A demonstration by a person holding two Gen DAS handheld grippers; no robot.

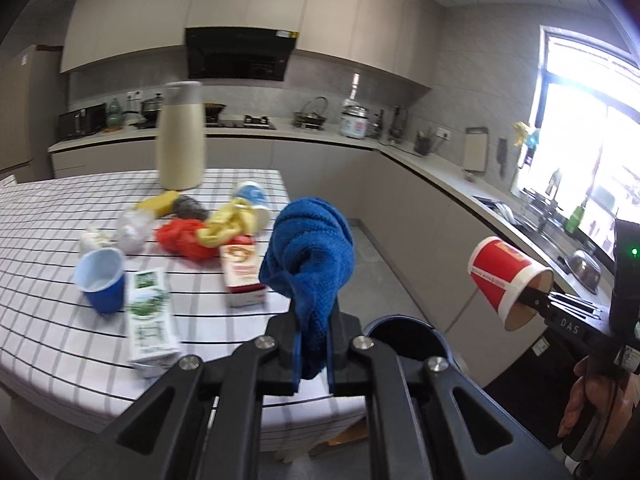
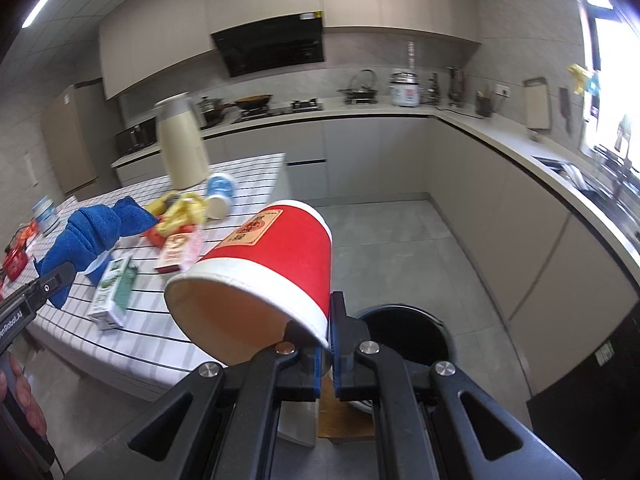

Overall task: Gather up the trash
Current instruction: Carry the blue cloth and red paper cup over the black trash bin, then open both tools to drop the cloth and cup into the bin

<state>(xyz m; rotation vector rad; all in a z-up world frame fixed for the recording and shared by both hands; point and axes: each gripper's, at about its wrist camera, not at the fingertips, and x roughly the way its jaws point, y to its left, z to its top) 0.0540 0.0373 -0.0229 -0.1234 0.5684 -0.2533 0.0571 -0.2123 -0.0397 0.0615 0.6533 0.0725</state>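
The left gripper (image 1: 314,344) had its jaws clamped on a blue cloth (image 1: 310,252), which rose bunched above them and hung a little way below; it was held off the edge of the desk (image 1: 48,216), just beside the dark round bin (image 1: 404,334) on the floor. The right gripper (image 2: 326,354) had its jaws clamped on the rim of a red paper cup (image 2: 260,276); the cup was tilted with its open mouth turned back toward the camera, and the bin (image 2: 404,334) lay below and just to the right of it.

On the checked cloth of the desk lay the rest of the clutter: a blue plastic cup (image 1: 100,280) standing upright, a green-and-white carton (image 1: 150,320) on its side just beside it, a red-and-white box (image 1: 242,276), a red mesh ball (image 1: 182,238), a yellow rubber glove (image 1: 230,224) touching a tipped-over tub with a blue lid (image 1: 252,200), a steel scourer (image 1: 190,208) against a yellow sponge (image 1: 158,204), and 2 pieces of crumpled white paper (image 1: 132,230); a tall cream jug (image 1: 180,136) stood at the far edge. In the right wrist view a small red basket (image 2: 14,264) sat at the far left.
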